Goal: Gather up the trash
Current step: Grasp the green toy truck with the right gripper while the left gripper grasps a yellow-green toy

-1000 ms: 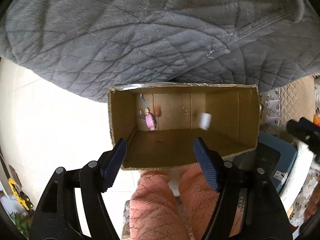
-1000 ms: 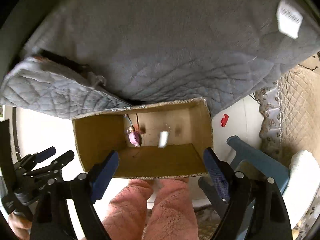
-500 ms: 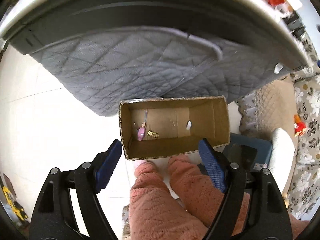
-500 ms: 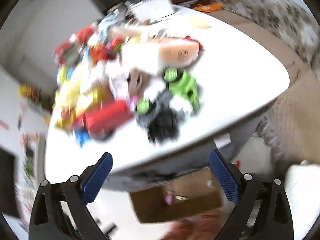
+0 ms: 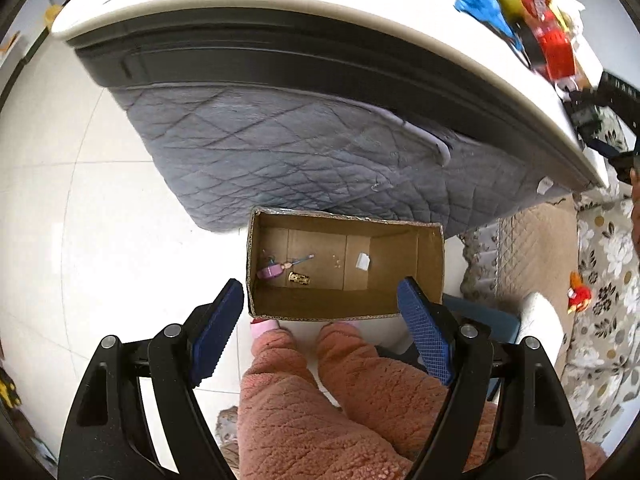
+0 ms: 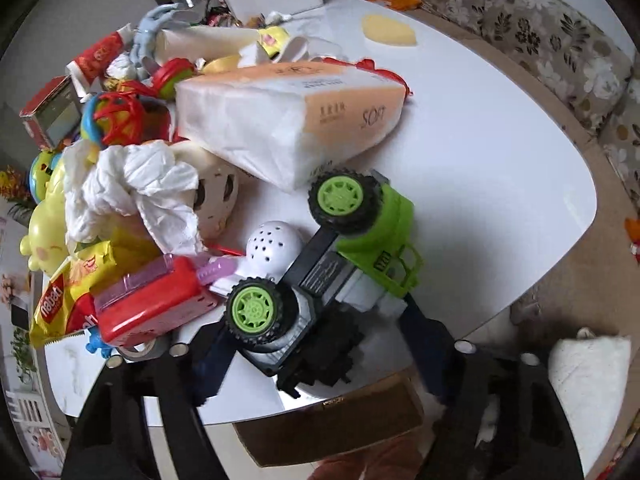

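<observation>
Left wrist view: cardboard box (image 5: 346, 266) on floor holds a white scrap (image 5: 363, 261) (plus small toys). Crumpled tissue (image 6: 132, 192) and snack wrapper (image 6: 66, 296) remain on counter (image 6: 480, 168). Both grippers, left gripper (image 5: 324, 332) & right gripper (image 6: 320, 354), apart, empty.

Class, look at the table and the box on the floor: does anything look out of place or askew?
Yes. The green toy truck lies tipped on its side at the table's near edge, wheels sideways. A crumpled tissue sits atop the toy pile. The cardboard box holds only a few small bits.
</observation>
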Tool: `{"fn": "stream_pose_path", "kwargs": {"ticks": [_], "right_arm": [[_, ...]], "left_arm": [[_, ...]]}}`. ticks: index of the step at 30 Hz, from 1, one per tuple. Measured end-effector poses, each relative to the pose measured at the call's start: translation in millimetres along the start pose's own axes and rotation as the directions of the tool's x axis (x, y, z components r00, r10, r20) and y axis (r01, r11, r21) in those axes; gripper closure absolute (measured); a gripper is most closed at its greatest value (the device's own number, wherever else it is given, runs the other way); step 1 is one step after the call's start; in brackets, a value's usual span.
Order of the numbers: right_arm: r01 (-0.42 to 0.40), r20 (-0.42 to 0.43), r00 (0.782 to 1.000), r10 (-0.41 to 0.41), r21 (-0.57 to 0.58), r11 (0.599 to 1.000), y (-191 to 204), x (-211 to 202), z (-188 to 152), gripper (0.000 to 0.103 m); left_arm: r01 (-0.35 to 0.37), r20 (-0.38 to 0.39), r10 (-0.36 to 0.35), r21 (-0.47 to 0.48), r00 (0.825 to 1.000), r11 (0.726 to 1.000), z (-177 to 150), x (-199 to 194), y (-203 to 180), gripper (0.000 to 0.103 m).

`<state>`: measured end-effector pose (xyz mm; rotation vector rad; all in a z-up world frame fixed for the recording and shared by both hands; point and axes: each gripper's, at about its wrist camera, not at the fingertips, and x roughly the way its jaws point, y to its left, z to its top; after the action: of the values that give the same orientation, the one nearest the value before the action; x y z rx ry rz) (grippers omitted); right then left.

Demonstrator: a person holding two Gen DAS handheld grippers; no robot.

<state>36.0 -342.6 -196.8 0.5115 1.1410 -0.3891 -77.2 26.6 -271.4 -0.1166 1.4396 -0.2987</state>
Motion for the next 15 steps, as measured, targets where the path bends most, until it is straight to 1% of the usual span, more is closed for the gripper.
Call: {"fn": "stream_pose_path", "kwargs": {"ticks": [3,5,9,12,15], "right_arm": [[-0.008,-0.005,1.0,0.008,-0.016,1.0,-3.9,-2.4,-4.0,0.031],[-0.029,-0.003,1.0,0.029,-0.013,0.999,-7.7,-10.2,-11.0,0.031],[-0.066,0.027,0.997,0.067,-0.039,0.997,-11.6,-39.7,-23.0,0.031],[-0.094,0.048,0.994,0.099,-0.084,0.992,-10.9,-66.8,-31.5,0.031],[-0.133,0.06,0.988,0.142,-0.136,0.982,-9.4,-93.4,-44.4,0.031]], "left_arm": [[0.001,0.004,-0.001,-0.005,1.0,1.0,1.0,-3.5,2.9,0.026],[0.002,0.009,-0.002,-0.003,1.0,1.0,2.6,-6.1,2.5,0.026],[0.017,0.036,-0.017,0.008,0.999,1.0,11.6,-17.2,-3.1,0.026],[0.035,0.073,-0.037,0.041,0.997,0.999,26.9,-31.8,-15.6,0.026],[0.066,0.146,-0.08,0.097,0.986,0.993,50.8,-54.7,-36.6,0.026]]}}
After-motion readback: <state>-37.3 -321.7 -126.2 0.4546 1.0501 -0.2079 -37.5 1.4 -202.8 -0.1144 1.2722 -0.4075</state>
